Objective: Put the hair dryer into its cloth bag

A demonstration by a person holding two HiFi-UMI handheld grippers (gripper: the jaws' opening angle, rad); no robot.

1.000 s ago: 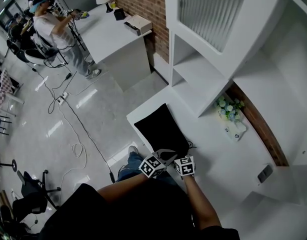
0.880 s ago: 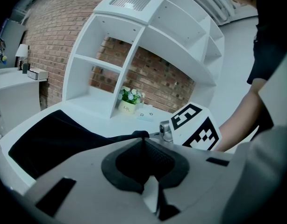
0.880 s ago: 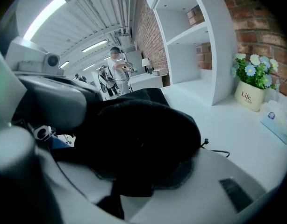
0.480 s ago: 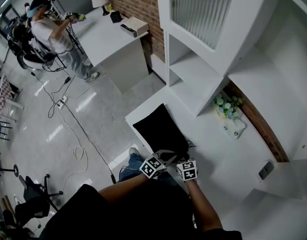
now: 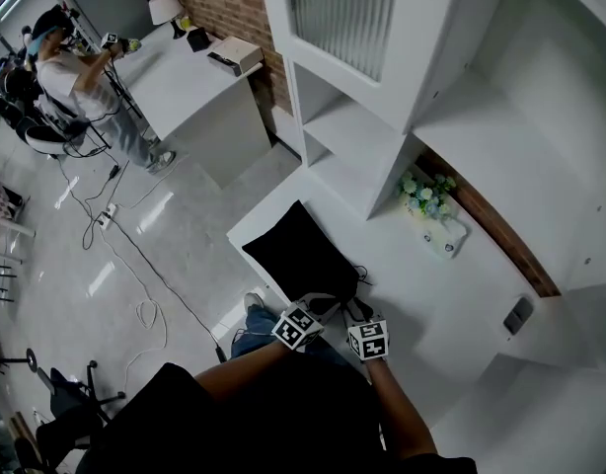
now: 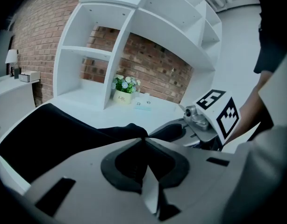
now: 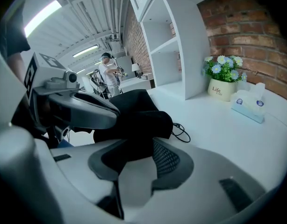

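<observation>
The left gripper [image 6: 142, 141] and the right gripper [image 7: 133, 155] each pinch the near edge of the black cloth bag [image 5: 298, 255] — it lies ahead of them on the white counter [image 5: 416, 284] — with a black cord [image 7: 183, 133] just beyond the right one.

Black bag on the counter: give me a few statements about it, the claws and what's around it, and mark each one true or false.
1. The left claw is shut on the bag. True.
2. The right claw is open and empty. False: it also grips the bag's cloth.
3. The flowerpot lies tipped over. False: it stands upright.
4. A black cord lies on the counter beside the bag. True.
</observation>
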